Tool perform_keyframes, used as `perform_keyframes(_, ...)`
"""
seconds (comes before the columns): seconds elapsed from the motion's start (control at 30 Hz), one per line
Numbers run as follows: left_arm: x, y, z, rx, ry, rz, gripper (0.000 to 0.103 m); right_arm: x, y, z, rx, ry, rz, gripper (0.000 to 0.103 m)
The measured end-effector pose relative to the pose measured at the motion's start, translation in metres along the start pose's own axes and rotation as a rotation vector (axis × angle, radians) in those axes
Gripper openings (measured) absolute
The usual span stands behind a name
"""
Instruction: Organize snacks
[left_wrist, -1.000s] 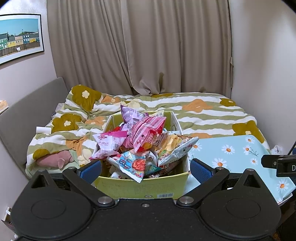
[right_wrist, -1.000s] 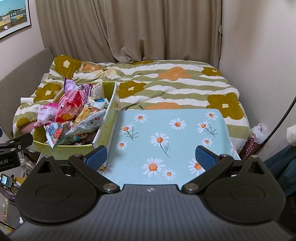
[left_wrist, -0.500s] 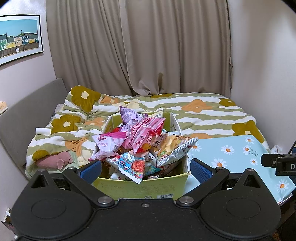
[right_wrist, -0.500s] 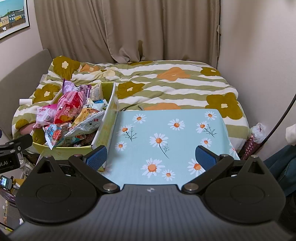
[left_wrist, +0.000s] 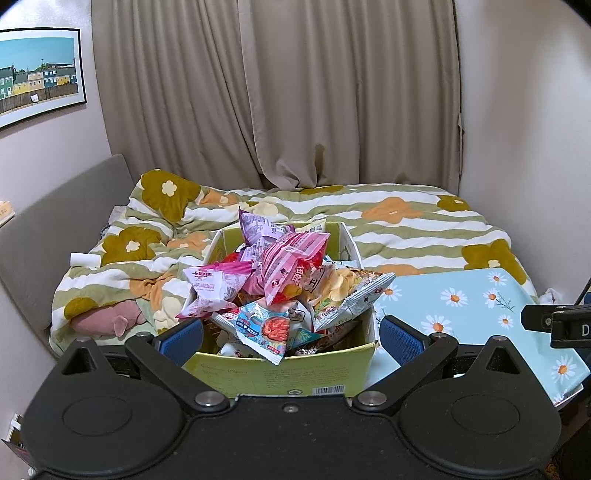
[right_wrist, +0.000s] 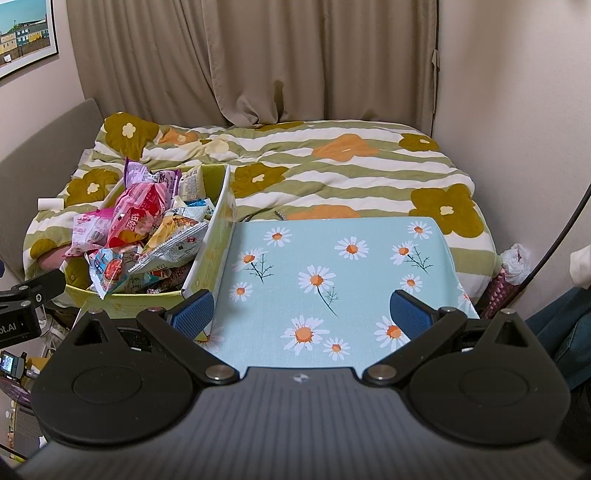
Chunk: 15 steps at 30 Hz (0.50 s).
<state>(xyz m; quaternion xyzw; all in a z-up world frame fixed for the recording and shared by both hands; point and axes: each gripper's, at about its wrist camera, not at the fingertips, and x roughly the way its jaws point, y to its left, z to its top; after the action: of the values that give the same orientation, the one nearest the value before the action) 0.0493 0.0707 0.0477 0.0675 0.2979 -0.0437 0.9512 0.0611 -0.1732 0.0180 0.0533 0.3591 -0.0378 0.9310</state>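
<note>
**A:** Where are the snacks?

**B:** Heaped in a yellow-green cardboard box (left_wrist: 280, 373) at lower centre of the left wrist view. A pink packet (left_wrist: 291, 266) sits on top, a purple one (left_wrist: 258, 229) stands behind it, a pale pink one (left_wrist: 214, 288) leans out to the left, and a blue packet with a red picture (left_wrist: 258, 328) hangs over the near wall. A silvery chip bag (left_wrist: 351, 295) pokes out on the right.

**A:** And the left claw?

**B:** The left claw (left_wrist: 291, 334) is released, its blue pads wide apart on either side of the box's near wall, holding nothing.

**A:** The right one?

**B:** The right claw (right_wrist: 303, 315) is also spread and empty, low in its frame over the worktop with a light blue daisy cloth (right_wrist: 332, 266). The box (right_wrist: 218, 236) touches that cloth's left edge.

**A:** What's around them?

**B:** A bed with a green-striped flower quilt (right_wrist: 332, 173) across the middle, beige curtains (left_wrist: 295, 92) above, and a framed picture of coloured houses (left_wrist: 37, 77) at upper left.
</note>
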Motion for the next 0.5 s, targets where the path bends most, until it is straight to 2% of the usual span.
perform_keyframes(0.5, 0.0012, 0.0026, 0.0006, -0.007, 0.001, -0.007, 0.103, -0.0011, -0.0003, 0.0026, 0.008, -0.005, -0.006, 0.103)
